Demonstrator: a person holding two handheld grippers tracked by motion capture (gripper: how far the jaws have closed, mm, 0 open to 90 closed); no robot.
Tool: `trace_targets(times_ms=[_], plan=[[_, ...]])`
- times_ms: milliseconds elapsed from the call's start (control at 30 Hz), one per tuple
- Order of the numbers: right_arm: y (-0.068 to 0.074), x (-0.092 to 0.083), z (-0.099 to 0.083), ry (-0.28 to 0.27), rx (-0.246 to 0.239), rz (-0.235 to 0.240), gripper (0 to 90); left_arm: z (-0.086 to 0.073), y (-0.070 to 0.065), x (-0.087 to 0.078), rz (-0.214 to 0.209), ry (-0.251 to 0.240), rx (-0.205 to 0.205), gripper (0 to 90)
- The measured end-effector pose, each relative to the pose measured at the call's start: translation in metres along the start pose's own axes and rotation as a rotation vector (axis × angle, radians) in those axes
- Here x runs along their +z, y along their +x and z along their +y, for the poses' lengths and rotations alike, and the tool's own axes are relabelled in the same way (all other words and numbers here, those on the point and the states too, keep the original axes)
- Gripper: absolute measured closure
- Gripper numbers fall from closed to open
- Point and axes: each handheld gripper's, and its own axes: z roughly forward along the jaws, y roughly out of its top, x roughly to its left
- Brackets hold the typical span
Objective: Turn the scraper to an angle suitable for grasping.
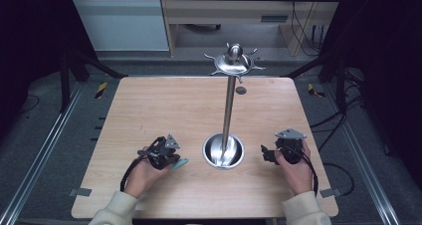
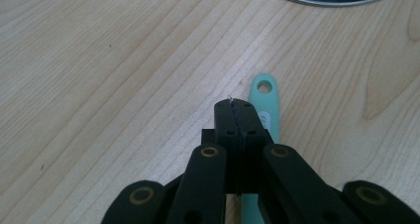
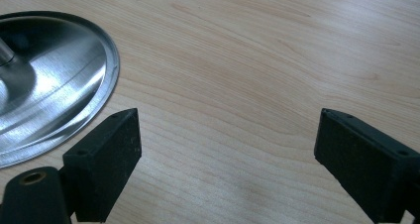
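Work looks barely begun, judging by how things lie. On the light wooden table (image 1: 164,110), near its front edge and left of centre, the left hand-held gripper (image 2: 236,116) has its black jaws pressed together, and in the left gripper view a thin mint-green plastic handle with a hanging hole at its tip (image 2: 265,102) runs beneath and just beside them; whether the pads pinch it or only lie over it I cannot tell. In the high view the same green end (image 1: 181,163) pokes out toward the middle. At the centre stands a polished steel utensil stand (image 1: 228,110), a round dish base with an upright pole topped by a ring of hooks, all bare. Hanging the green piece there seems the likely remainder. Toward the front right, the right hand-held gripper (image 3: 225,157) sits with jaws spread wide, holding nothing, just beside the dish rim (image 3: 111,60). No brand, label or writing is legible anywhere.
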Motion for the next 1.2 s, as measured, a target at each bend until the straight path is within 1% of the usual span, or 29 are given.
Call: trace_targets(times_ms=[100,200,233,267,300,367,400,433,467,533,567,633,667,733,800,833,867,900,933,967,1000,1100,1133,1200], plan=[[0.000,0.000,0.000,0.002,0.001,0.000,11.3,0.000,-0.002,0.000,-0.001,0.006,0.008,90.0],[0.000,0.000,0.000,0.000,-0.002,0.000,11.3,0.001,-0.006,0.000,-0.022,0.012,0.019,90.0],[0.000,0.000,0.000,0.000,-0.002,0.000,11.3,0.001,-0.006,0.000,-0.022,0.012,0.019,90.0],[0.000,0.000,0.000,0.001,-0.001,0.001,11.3,0.001,-0.011,-0.002,-0.025,0.020,0.041,90.0],[0.000,0.000,0.000,0.001,-0.001,0.001,11.3,0.001,-0.011,-0.002,-0.025,0.020,0.041,90.0],[0.000,0.000,0.000,-0.002,0.001,0.002,11.3,0.001,-0.016,-0.003,-0.046,0.031,0.073,90.0],[0.000,-0.001,0.000,-0.002,0.003,0.000,11.3,0.002,-0.022,-0.004,-0.057,0.041,0.093,90.0],[0.000,-0.001,0.000,-0.001,0.003,0.000,11.4,0.002,-0.022,-0.004,-0.057,0.041,0.093,90.0],[0.000,0.000,0.000,-0.001,0.002,0.001,11.4,0.002,-0.026,-0.005,-0.069,0.055,0.111,90.0],[0.000,0.000,0.000,0.000,0.001,0.003,11.4,0.003,-0.028,-0.006,-0.070,0.060,0.117,90.0],[0.000,0.000,0.000,0.000,0.002,0.002,11.4,0.005,-0.030,-0.007,-0.066,0.068,0.129,90.0],[0.000,0.000,0.000,-0.001,0.000,0.001,11.4,0.006,-0.031,-0.009,-0.064,0.066,0.131,90.0],[0.000,0.000,0.000,-0.001,-0.001,0.004,11.4,0.009,-0.030,-0.013,-0.052,0.068,0.139,90.0],[-0.001,0.000,0.000,-0.002,-0.001,-0.003,11.4,0.012,-0.029,-0.019,-0.043,0.070,0.141,90.0],[-0.001,0.000,0.000,-0.003,0.000,-0.005,11.4,0.015,-0.028,-0.023,-0.030,0.100,0.168,90.0],[-0.001,0.000,0.000,-0.003,0.000,-0.005,11.4,0.015,-0.028,-0.023,-0.030,0.100,0.168,90.0],[0.000,0.000,0.001,-0.002,0.000,-0.002,11.4,0.018,-0.029,-0.026,-0.033,0.128,0.189,89.0],[0.000,0.000,0.001,-0.001,-0.003,-0.002,11.4,0.018,-0.029,-0.026,-0.033,0.128,0.189,88.1],[0.000,0.000,0.001,-0.001,-0.002,-0.003,11.4,0.022,-0.031,-0.028,-0.033,0.141,0.206,87.7],[0.000,0.000,0.001,0.000,0.002,-0.002,11.4,0.022,-0.031,-0.028,-0.033,0.141,0.206,87.2],[0.000,0.000,0.001,-0.003,0.003,0.000,11.4,0.024,-0.034,-0.028,-0.043,0.154,0.222,86.2],[0.000,0.000,0.001,-0.003,-0.001,0.000,11.4,0.026,-0.036,-0.026,-0.040,0.168,0.235,84.6],[0.000,0.001,0.001,-0.003,-0.005,-0.001,11.4,0.027,-0.037,-0.025,-0.040,0.177,0.235,82.2],[0.000,0.001,0.001,-0.004,-0.003,0.001,11.4,0.027,-0.037,-0.023,-0.044,0.200,0.241,82.0]])
